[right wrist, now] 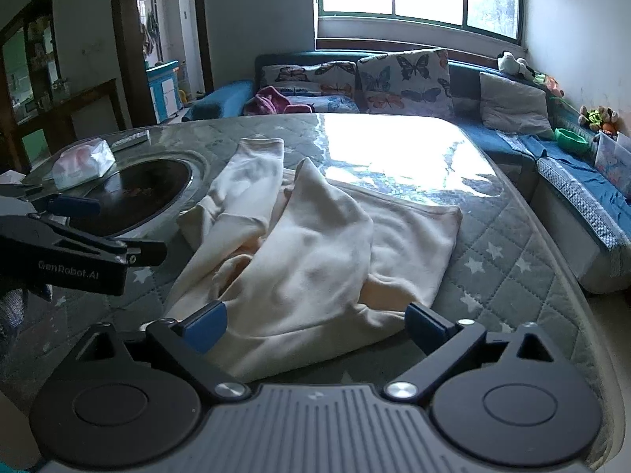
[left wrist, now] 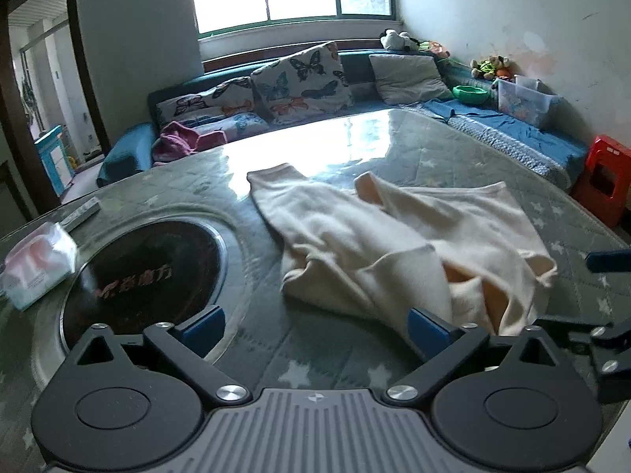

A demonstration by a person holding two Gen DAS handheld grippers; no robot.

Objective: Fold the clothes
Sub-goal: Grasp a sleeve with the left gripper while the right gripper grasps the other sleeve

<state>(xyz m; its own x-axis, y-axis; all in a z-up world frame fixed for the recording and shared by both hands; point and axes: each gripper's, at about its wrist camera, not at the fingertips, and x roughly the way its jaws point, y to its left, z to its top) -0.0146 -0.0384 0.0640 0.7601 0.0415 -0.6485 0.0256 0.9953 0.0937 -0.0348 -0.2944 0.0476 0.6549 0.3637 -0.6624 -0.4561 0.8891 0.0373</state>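
Note:
A cream garment point(left wrist: 398, 248) lies crumpled on the glass-topped table point(left wrist: 355, 138), with its sleeves folded over its body. It also shows in the right wrist view point(right wrist: 315, 252). My left gripper point(left wrist: 315, 333) is open and empty, just short of the garment's near edge, with its right fingertip next to the cloth. My right gripper point(right wrist: 315, 325) is open, its jaws on either side of the garment's near hem, holding nothing. The left gripper also shows at the left of the right wrist view point(right wrist: 79, 228).
A round dark hotplate point(left wrist: 146, 272) is set into the table at the left, with a tissue pack point(left wrist: 35, 272) and a remote point(left wrist: 83, 211) beyond it. A sofa with butterfly cushions point(left wrist: 303, 79) runs behind the table. A red stool point(left wrist: 607, 177) stands at the right.

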